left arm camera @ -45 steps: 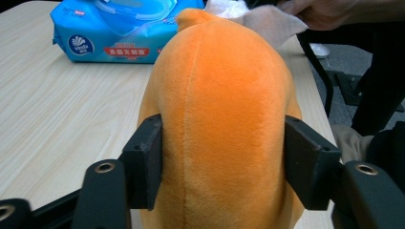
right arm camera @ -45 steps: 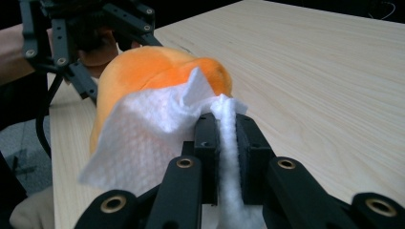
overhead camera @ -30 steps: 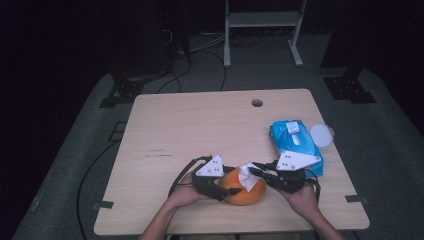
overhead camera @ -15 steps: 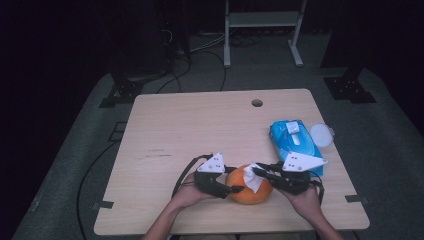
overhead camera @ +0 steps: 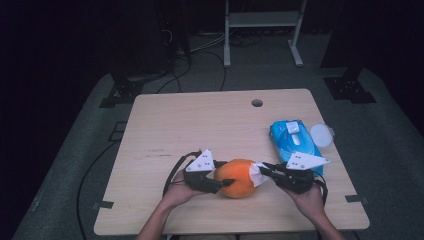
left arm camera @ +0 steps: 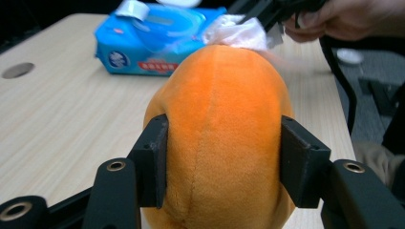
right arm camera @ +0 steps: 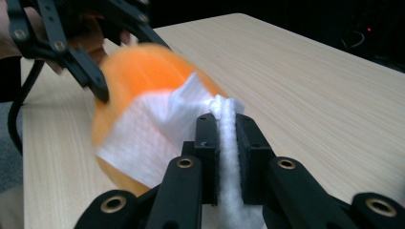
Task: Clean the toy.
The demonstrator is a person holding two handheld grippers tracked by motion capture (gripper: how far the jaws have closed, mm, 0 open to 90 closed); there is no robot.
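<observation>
The left gripper (left arm camera: 222,164) has just clenched its fingers (left arm camera: 152,162) on the orange plush (left arm camera: 219,119); the right gripper (right arm camera: 224,157) fingers (right arm camera: 206,157) pinch a white wipe (right arm camera: 157,129) against it.

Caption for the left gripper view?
Left tongs clamp an orange plush toy while a white wipe touches its far end.

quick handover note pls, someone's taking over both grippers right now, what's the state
Left gripper: jaws have just closed on the sides of the round orange plush toy, holding it on the light wooden table near the front edge.
Right gripper: jaws shut on a white wet wipe, which drapes over the toy's right end.
The blue wet-wipe pack lies right of the toy, with a round white lid beside it.
Done: wipe in the jaws, toy steadied.
Left: probably wiping the toy.
</observation>
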